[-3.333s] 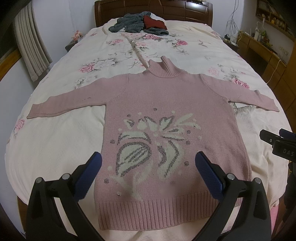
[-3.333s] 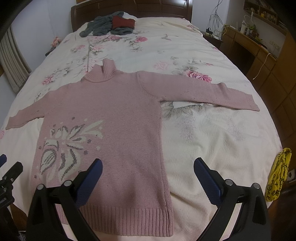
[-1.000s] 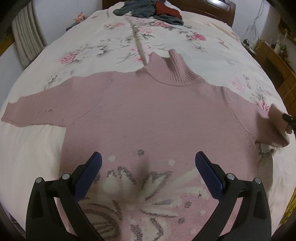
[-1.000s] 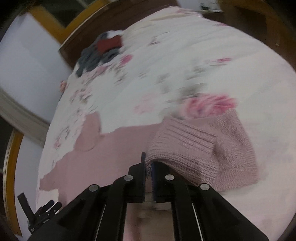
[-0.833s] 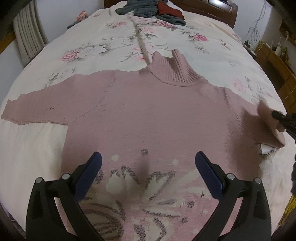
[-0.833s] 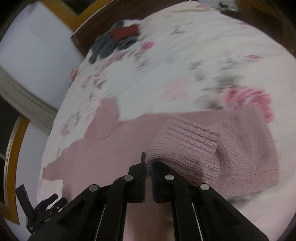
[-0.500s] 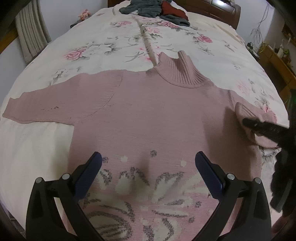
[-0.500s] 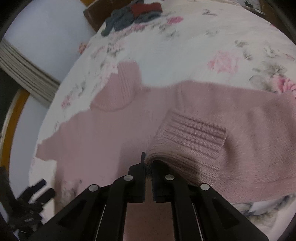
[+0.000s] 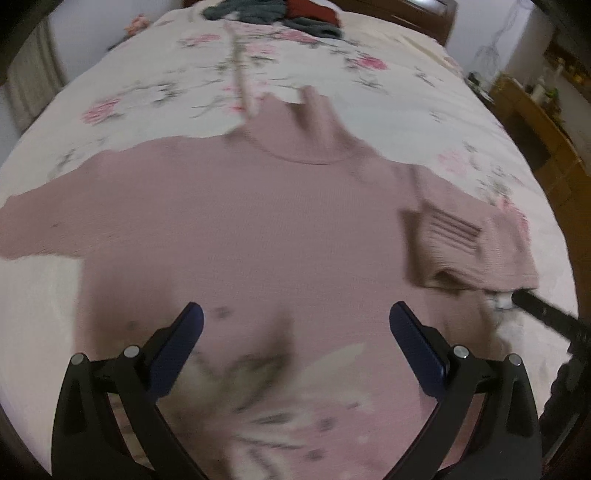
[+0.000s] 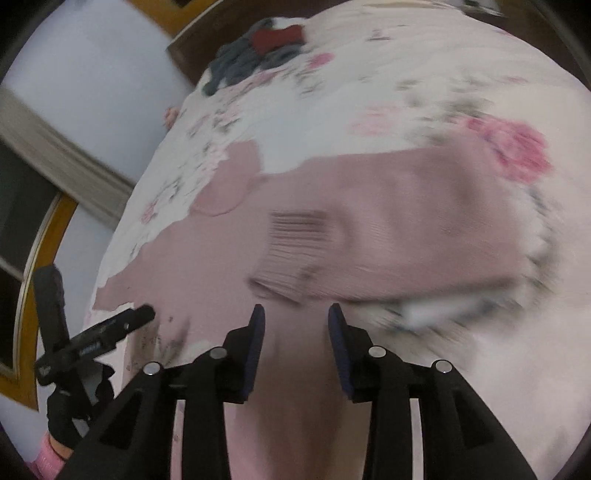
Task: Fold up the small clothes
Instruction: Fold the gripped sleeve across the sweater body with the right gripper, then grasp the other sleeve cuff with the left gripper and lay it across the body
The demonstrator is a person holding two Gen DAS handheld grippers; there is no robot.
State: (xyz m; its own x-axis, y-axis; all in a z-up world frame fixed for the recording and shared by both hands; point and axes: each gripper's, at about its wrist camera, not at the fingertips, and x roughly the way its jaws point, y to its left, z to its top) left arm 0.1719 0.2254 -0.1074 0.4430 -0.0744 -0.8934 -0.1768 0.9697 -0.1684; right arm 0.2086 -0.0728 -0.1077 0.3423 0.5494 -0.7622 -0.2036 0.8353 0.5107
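Observation:
A pink turtleneck sweater point(image 9: 258, 229) with a pale flower pattern lies flat, front up, on the bed. Its right sleeve is folded back, and the ribbed cuff point(image 9: 447, 236) point(image 10: 295, 240) rests on the chest. The left sleeve point(image 9: 48, 221) still stretches out to the side. My left gripper point(image 9: 295, 328) hovers open over the sweater's middle, holding nothing. My right gripper point(image 10: 295, 325) is open just short of the cuff, with nothing between its fingers. Both views are motion-blurred.
The bed has a cream floral cover point(image 9: 155, 88). Grey and red clothes point(image 9: 280, 11) point(image 10: 258, 51) lie piled near the wooden headboard. Wooden furniture point(image 9: 535, 122) stands along the bed's right side. A curtain point(image 10: 55, 155) and a window frame are on the left.
My right gripper carried the right cuff inward over the chest, then opened and let it go. The left gripper drifted a little nearer the collar and stayed open.

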